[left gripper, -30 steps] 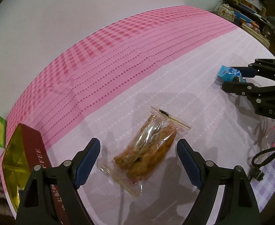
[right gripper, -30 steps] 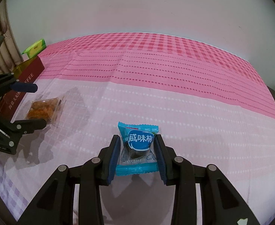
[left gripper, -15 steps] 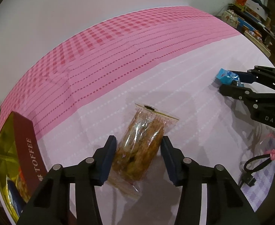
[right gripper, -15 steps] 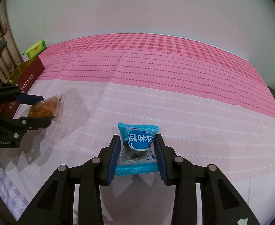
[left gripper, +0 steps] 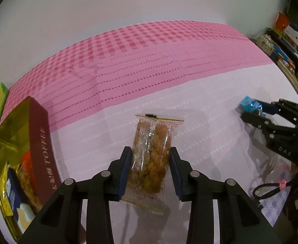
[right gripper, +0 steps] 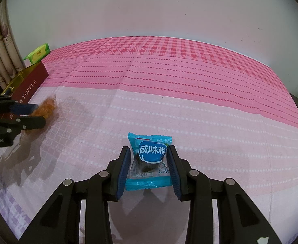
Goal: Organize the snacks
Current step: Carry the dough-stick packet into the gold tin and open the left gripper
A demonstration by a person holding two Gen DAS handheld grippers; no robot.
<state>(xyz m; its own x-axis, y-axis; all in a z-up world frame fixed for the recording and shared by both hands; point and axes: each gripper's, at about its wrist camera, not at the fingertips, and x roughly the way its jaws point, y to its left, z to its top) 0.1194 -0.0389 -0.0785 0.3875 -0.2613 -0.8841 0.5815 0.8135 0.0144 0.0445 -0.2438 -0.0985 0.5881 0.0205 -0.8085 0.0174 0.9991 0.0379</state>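
My left gripper [left gripper: 150,158] is shut on a clear packet of brown biscuits [left gripper: 152,154] and holds it above the pink cloth. It also shows in the right wrist view [right gripper: 34,112], with the biscuit packet [right gripper: 47,106] between its fingers. My right gripper [right gripper: 149,158] is shut on a blue plum candy packet [right gripper: 150,156]; in the left wrist view that right gripper [left gripper: 258,111] holds the blue packet [left gripper: 250,104] at the far right. A dark red toffee box [left gripper: 29,152] with a gold inside lies at the left and holds several snacks.
A green tissue pack [right gripper: 37,53] lies behind the toffee box [right gripper: 29,87] by the curtain. A black cable with a pink tie [left gripper: 270,189] lies at the right front. Shelves with boxes [left gripper: 281,38] stand beyond the table's right edge.
My left gripper closed on the biscuit packet, lifted it and swung left toward the toffee box. My right gripper kept still with the blue packet.
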